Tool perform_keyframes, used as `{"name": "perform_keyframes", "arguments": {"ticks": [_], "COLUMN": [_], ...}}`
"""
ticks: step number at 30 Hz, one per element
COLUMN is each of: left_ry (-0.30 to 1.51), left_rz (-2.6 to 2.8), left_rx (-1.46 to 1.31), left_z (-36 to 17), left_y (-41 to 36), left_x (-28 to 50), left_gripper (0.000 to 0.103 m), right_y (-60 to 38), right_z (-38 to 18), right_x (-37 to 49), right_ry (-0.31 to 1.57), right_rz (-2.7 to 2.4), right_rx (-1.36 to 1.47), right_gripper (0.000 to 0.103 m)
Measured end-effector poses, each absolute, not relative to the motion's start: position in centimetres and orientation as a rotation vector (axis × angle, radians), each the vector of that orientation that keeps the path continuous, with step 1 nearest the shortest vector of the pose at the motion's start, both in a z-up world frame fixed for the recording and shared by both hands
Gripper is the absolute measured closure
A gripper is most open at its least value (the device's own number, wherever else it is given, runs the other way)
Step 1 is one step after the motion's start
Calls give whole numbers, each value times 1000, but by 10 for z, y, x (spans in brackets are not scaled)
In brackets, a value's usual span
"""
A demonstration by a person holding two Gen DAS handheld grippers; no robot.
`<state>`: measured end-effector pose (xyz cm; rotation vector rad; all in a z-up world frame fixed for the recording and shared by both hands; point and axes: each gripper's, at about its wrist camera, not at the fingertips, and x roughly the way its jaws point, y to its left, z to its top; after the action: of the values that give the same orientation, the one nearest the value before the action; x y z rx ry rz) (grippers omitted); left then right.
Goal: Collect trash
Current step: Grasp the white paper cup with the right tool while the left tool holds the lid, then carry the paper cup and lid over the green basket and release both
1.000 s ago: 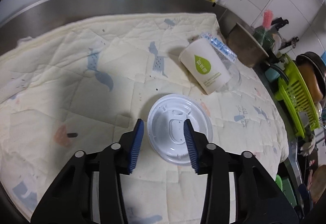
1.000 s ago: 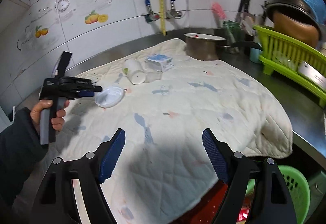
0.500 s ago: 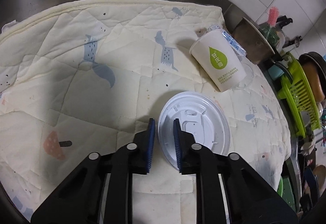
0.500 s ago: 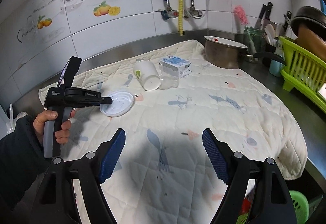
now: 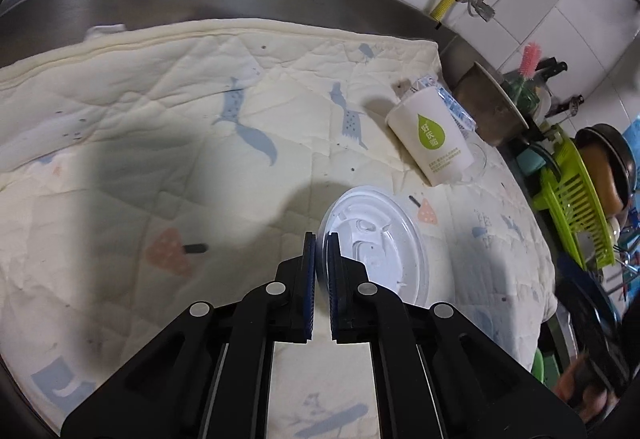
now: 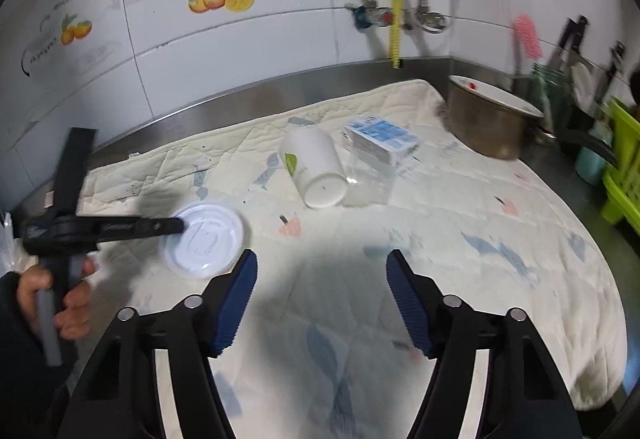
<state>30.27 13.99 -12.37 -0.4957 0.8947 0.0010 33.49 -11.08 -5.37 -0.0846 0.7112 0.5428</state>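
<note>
Left gripper [image 5: 321, 239] is closed on the near rim of the white plastic lid [image 5: 376, 251]; the blue pads pinch the lid's edge with almost no gap between them. The lid sits on the quilted cloth [image 5: 160, 127], tipped up slightly at the gripped side as far as the left wrist view shows. From the right wrist view the same left gripper [image 6: 178, 226] comes in from the left, tip on the lid [image 6: 204, 239], and a hand [image 6: 60, 303] in a dark sleeve holds its grip.

Right gripper [image 6: 322, 287] is open, about two thirds wide, its jaws having just been closing a little, with nothing between them; it hangs above bare cloth [image 6: 440, 239], apart from everything.

Other trash: a white paper cup [image 6: 314, 167] with a green drop logo lies on its side further back on the cloth, well apart from the lid. A blue-and-white carton [image 6: 380, 141] lies just beside the cup, and a clear plastic cup [image 6: 370, 187] sits against both. A metal pot [image 6: 488, 119] stands at the cloth's far right corner, and a green dish rack [image 6: 624, 167] beyond it.
</note>
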Motion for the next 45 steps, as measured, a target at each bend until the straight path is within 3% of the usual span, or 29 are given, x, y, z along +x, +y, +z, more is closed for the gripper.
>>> {"name": "perform_keyframes", "arguments": {"ticks": [21, 36, 39, 45], "left_ry": [905, 901, 902, 895], "left_rz": [-35, -31, -33, -31], "left_rx": [-524, -529, -525, -538], "left_z": [-134, -132, -132, -129], "left_y": [156, 157, 155, 156], "left_x": [289, 286, 287, 282], "left_gripper": [99, 99, 99, 99], "right_y": [-5, 13, 13, 7], "right_z": [-68, -91, -93, -86], "right_x": [467, 486, 488, 480], "right_ry": [780, 804, 795, 778], "right_rz": [614, 503, 482, 496], "right_rx": [-352, -518, -541, -494], "right_gripper": [44, 41, 48, 49]}}
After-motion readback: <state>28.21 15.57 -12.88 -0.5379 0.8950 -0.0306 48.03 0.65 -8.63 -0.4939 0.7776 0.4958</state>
